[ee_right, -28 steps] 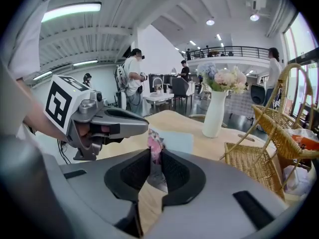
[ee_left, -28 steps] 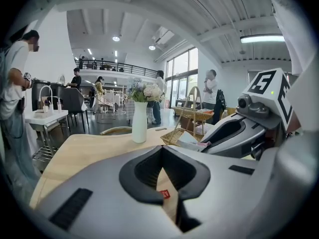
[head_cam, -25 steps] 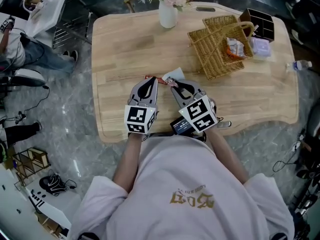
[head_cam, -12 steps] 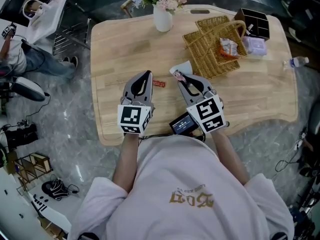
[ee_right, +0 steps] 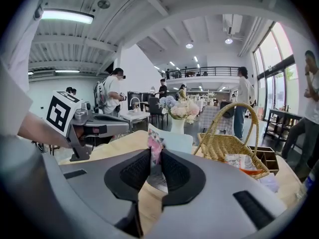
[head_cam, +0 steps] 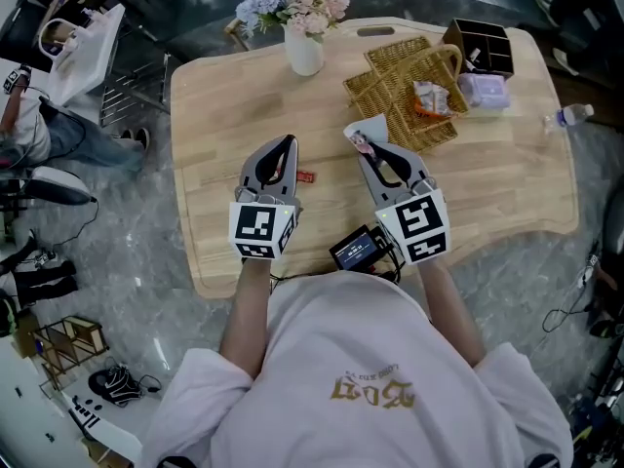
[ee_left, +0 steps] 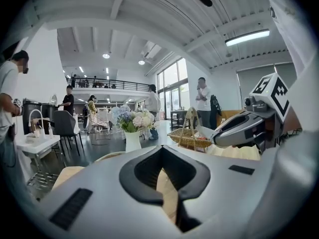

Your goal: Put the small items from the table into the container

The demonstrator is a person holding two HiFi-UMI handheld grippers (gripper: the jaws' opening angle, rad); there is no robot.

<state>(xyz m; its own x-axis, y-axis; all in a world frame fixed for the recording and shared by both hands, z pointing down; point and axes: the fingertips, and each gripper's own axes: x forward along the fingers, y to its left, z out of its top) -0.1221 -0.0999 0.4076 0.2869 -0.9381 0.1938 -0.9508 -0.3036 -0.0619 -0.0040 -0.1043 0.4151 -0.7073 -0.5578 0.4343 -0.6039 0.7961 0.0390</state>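
Flat pale packet (ee_right: pixel 170 141), pink-printed top

The scene is lit evenly by ceiling lamps (ee_right: pixel 67 16) and large windows (ee_left: pixel 174 83); gripper views are strongly bent (black-rimmed) at the edges.

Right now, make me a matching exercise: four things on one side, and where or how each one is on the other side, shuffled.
1. right gripper
2. left gripper
3. small red item
4. wicker basket

A. lying on the table
B. shut, nothing in it
C. holding snack packets
D. shut on a pale packet

Pairs: 1-D, 2-B, 3-A, 4-C.
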